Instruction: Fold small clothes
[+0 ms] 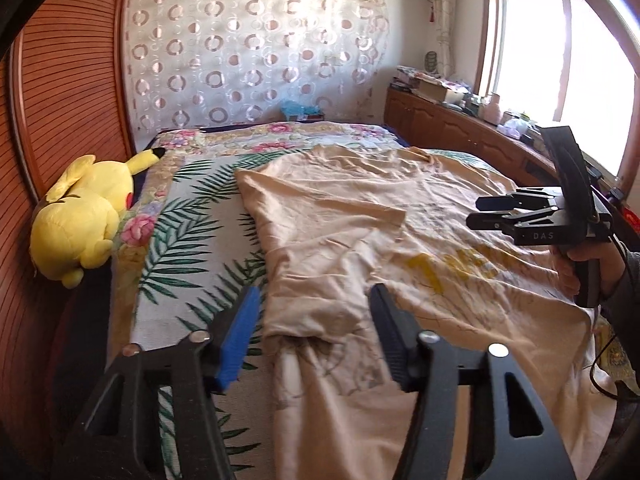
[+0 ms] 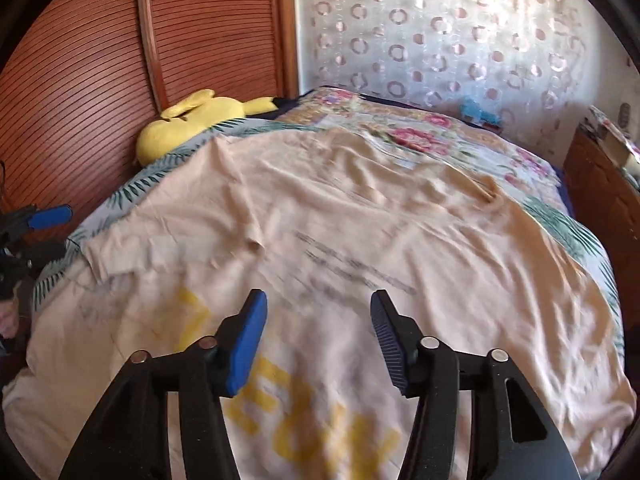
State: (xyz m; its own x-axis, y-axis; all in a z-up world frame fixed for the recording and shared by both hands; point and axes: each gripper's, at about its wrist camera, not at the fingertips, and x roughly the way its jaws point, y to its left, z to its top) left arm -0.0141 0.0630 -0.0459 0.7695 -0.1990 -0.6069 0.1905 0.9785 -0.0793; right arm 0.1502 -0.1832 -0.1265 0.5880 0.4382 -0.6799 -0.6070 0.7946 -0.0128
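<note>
Left gripper (image 1: 314,300): jaws spread wide, nothing between them, hovering over the near left edge of the peach T-shirt (image 1: 360,208). Blue pad (image 1: 240,336) on one finger; the other finger reads dark in the left wrist view.

Right gripper (image 2: 318,306): also spread wide and empty, above the shirt's yellow lettering (image 2: 280,400). Both its pads are blue. From the left wrist view it shows at far right, held in a hand (image 1: 588,264), clear of the fabric.

T-shirt lies spread out, wrinkled, print side up, covering most of the near half of the bed. One sleeve (image 1: 328,216) looks folded inward across the body; the near left corner is bunched, with a dark opening at the fold. Grey printed text lines (image 2: 352,268) sit above the yellow letters, too blurred to read.

Under it: a bedspread (image 1: 192,224) with green palm leaves and pink flowers. A yellow Pikachu plush (image 1: 84,216) rests at the bed's left edge against the slatted wooden panel (image 1: 64,92). Circle-pattern curtain (image 1: 256,48) behind the bed, wooden cabinet (image 1: 440,128) with clutter along the right under the window (image 1: 560,72).
</note>
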